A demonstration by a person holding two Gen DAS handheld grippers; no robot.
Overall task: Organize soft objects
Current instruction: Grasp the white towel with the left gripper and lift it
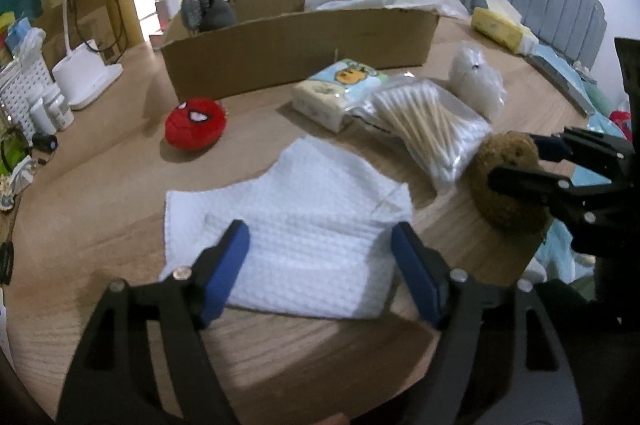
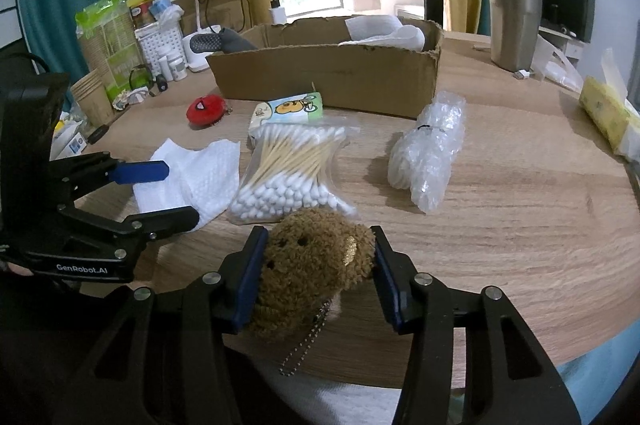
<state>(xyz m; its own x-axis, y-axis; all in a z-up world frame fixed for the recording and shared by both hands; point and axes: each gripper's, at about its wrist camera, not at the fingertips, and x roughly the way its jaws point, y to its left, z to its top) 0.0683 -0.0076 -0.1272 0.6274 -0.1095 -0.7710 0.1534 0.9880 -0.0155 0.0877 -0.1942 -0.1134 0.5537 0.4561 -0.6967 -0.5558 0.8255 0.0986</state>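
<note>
I hold the brown plush toy (image 2: 316,261) in my right gripper (image 2: 316,273); both blue pads press into its pile, and its bead chain (image 2: 304,345) hangs free below, at the near edge of the wooden table (image 2: 500,225). My left gripper (image 1: 320,261) stands wide, its jaws straddling the folded white cloth (image 1: 288,209) without pressing it; the cloth lies flat on the table, just beside the bag of cotton swabs (image 2: 292,173).

Farther out lie the red spider-mask plush (image 1: 196,123), a tissue packet (image 1: 340,93) and a bubble-wrap bundle (image 2: 432,153). Behind them stands the open cardboard box (image 2: 332,73), already holding grey and white soft items.

Step in hand, as I judge it: pick-up of two soft items, one secured, one not yet gripped.

Next move, in my judgement:
1. Lower the left jaws onto the cloth and close over a fold, so the layers lift together.
2. Carry the plush over the swabs to the box, keeping the chain clear of the box rim.
</note>
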